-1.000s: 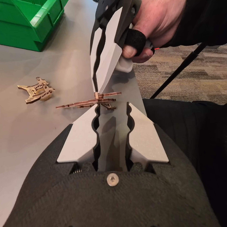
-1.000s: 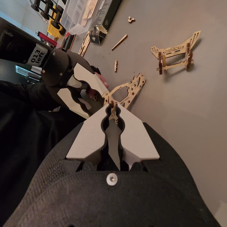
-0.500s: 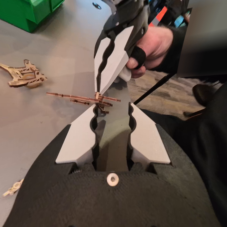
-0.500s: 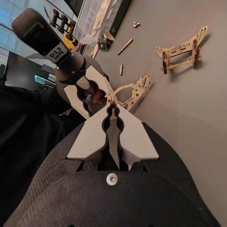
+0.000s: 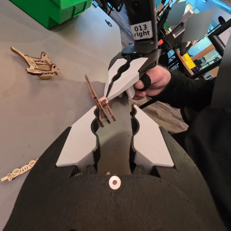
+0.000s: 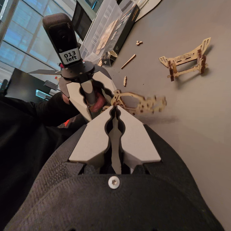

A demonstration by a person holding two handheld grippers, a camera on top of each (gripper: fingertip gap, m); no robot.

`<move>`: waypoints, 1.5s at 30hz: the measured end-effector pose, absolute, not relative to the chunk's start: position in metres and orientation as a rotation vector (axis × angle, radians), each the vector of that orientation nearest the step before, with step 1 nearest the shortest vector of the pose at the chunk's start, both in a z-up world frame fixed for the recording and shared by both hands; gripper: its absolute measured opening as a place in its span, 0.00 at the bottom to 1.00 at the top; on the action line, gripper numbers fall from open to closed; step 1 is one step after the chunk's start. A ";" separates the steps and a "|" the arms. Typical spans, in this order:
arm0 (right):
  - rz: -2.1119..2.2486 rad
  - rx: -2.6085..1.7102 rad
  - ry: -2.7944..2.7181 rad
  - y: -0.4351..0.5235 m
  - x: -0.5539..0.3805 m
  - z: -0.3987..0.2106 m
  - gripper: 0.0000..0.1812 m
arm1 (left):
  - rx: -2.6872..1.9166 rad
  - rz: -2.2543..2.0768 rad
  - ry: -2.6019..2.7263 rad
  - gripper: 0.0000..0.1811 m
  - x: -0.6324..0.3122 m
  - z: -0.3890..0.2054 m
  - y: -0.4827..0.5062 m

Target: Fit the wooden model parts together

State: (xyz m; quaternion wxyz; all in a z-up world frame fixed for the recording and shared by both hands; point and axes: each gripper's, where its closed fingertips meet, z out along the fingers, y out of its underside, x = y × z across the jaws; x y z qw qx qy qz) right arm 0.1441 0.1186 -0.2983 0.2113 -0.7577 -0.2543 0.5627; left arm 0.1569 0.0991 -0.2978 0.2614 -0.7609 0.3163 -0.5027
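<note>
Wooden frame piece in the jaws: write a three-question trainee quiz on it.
1. True or false: the left gripper is shut on the wooden frame piece.
2. Which gripper holds the wooden frame piece? A) right gripper B) left gripper C) neither
3. Fill in: the bin at the table's far edge is coloured ____.

Key: 1 false, its jaws stand open; 2 A; 3 green.

Grey table (image 6: 187, 137) bearing wooden stand (image 6: 185, 62), green bin (image 5: 52, 11).
</note>
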 end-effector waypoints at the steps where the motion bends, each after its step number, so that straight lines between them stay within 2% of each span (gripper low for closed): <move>1: 1.543 -2.107 -0.706 0.118 0.144 -0.299 0.00 | -2.066 -1.335 0.878 0.26 0.157 -0.301 0.099; 9: 1.505 -2.091 -0.675 0.117 0.152 -0.299 0.02 | -2.117 -1.215 0.952 0.22 0.156 -0.312 0.107; 12: 1.395 -2.058 -0.817 0.122 0.159 -0.300 0.08 | -2.137 -1.149 0.979 0.18 0.157 -0.317 0.111; 15: 1.223 -2.018 -1.029 0.130 0.164 -0.304 0.21 | -2.124 -1.072 1.051 0.13 0.158 -0.319 0.111; 18: 1.146 -1.920 -1.268 0.128 0.161 -0.305 0.26 | -2.092 -0.974 1.175 0.10 0.161 -0.320 0.110; 21: 1.102 -1.822 -1.486 0.120 0.155 -0.311 0.26 | -2.057 -0.915 1.281 0.09 0.164 -0.321 0.107; 27: 1.181 -1.709 -1.661 0.110 0.152 -0.312 0.18 | -1.996 -0.833 1.461 0.08 0.164 -0.323 0.103; 31: 1.217 -1.704 -1.653 0.108 0.154 -0.310 0.01 | -2.012 -0.765 1.480 0.13 0.159 -0.325 0.106; 32: 1.217 -1.703 -1.647 0.107 0.154 -0.310 0.00 | -2.020 -0.749 1.481 0.16 0.157 -0.326 0.105; 35: 1.204 -1.708 -1.644 0.103 0.154 -0.311 0.00 | -2.018 -0.710 1.478 0.17 0.153 -0.329 0.104; 41: 1.173 -1.705 -1.642 0.098 0.151 -0.311 0.12 | -1.969 -0.668 1.510 0.12 0.153 -0.331 0.101; 45: 1.113 -1.686 -1.651 0.098 0.148 -0.311 0.10 | -1.938 -0.661 1.534 0.11 0.154 -0.330 0.101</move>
